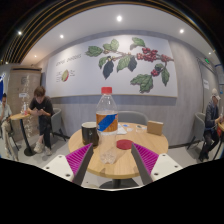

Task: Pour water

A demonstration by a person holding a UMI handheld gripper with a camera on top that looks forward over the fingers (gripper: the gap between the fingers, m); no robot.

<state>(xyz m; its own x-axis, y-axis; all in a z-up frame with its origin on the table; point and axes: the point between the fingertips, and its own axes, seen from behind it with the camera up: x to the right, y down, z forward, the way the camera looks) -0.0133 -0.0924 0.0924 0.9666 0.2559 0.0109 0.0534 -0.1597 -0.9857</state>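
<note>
The gripper [113, 165] hangs above the near edge of a round light-wood tabletop [150, 160], its two fingers spread wide with nothing between the magenta pads [81, 163]; each finger tapers toward the table's middle. Just beyond the left fingertip stands a dark, squat cup [90, 133], and touching or just beside it on the right rises a clear plastic water bottle with a red cap and blue label [106, 111], upright near the tabletop's centre. Ahead of the right fingertip lies a small flat red disc [124, 144], apart from the bottle. Toward the far right edge of the tabletop sits a small tan cardboard box [154, 127], with a blue-trimmed chair back [131, 120] behind the table. On the rear wall hangs a large white mural of green leaves and red berries [125, 62]. At the left of the café room, a person in dark clothing [40, 110] sits at another table; another person sits at the far right.
</note>
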